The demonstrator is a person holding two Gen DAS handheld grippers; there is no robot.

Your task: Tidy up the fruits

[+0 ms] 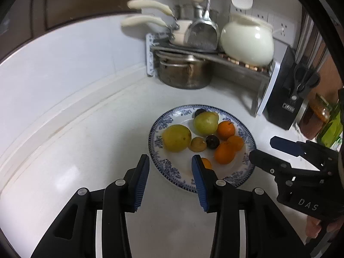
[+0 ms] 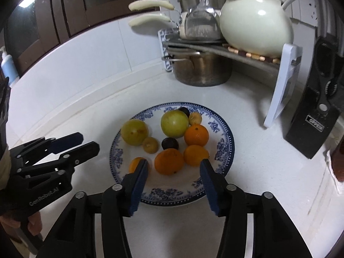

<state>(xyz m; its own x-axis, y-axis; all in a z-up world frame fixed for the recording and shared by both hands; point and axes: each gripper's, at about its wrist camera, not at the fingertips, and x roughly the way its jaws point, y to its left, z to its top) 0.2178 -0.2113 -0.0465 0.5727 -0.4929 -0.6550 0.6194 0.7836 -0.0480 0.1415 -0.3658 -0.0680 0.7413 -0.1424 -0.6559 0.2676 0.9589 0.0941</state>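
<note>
A blue-patterned white plate (image 1: pixel 172 171) (image 2: pixel 225 150) lies on the white counter and holds the fruit: two green-yellow pears (image 1: pixel 176 138) (image 2: pixel 174 123), several oranges (image 1: pixel 224 153) (image 2: pixel 169 161), small yellow plums (image 2: pixel 151 144) and dark plums (image 1: pixel 212 142) (image 2: pixel 169 143). My left gripper (image 1: pixel 171 161) is open and empty over the plate's near left rim. It also shows in the right wrist view (image 2: pixel 86 143). My right gripper (image 2: pixel 174 165) is open and empty just in front of the nearest oranges. It also shows in the left wrist view (image 1: pixel 262 148).
Behind the plate a metal rack (image 2: pixel 215 49) carries a cream ceramic pot (image 2: pixel 255 23), pans and a scoop, with a steel pot (image 2: pixel 202 71) under it. A black knife block (image 2: pixel 316 111) stands at the right. Jars and a green bottle (image 1: pixel 332 126) stand far right.
</note>
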